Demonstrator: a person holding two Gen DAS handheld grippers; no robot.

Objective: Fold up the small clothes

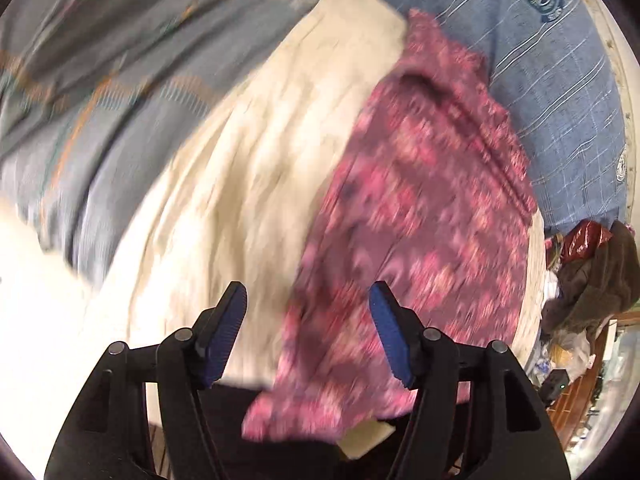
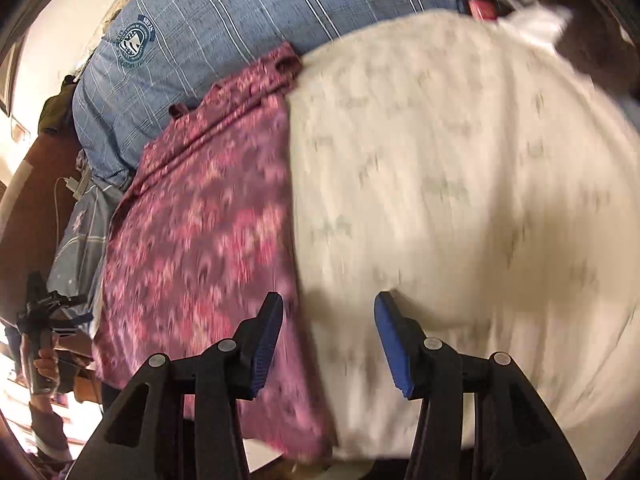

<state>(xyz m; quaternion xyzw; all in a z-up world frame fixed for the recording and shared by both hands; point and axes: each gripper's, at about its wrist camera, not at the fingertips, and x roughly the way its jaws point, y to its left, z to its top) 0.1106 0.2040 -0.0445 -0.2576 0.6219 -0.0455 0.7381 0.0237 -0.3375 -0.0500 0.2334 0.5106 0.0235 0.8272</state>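
A pink-and-maroon patterned garment [image 1: 420, 216] lies spread flat on a cream sheet [image 1: 248, 168] over the bed. In the right wrist view the same garment [image 2: 200, 232] fills the left half, with the cream sheet [image 2: 460, 184] to its right. My left gripper [image 1: 308, 300] hangs above the garment's near left edge, its blue pads apart and nothing between them. My right gripper [image 2: 328, 308] is above the garment's right edge where it meets the sheet, jaws apart and empty. Both views are blurred.
A blue striped pillow [image 1: 540, 64] with a crest lies behind the garment, also the pillow [image 2: 208, 28]. A grey-blue patterned blanket [image 1: 88, 80] is bunched at the left. A heap of dark clothes and bags [image 1: 592, 264] sits beside the bed. A hand holding the other gripper [image 2: 40, 320] shows at the left.
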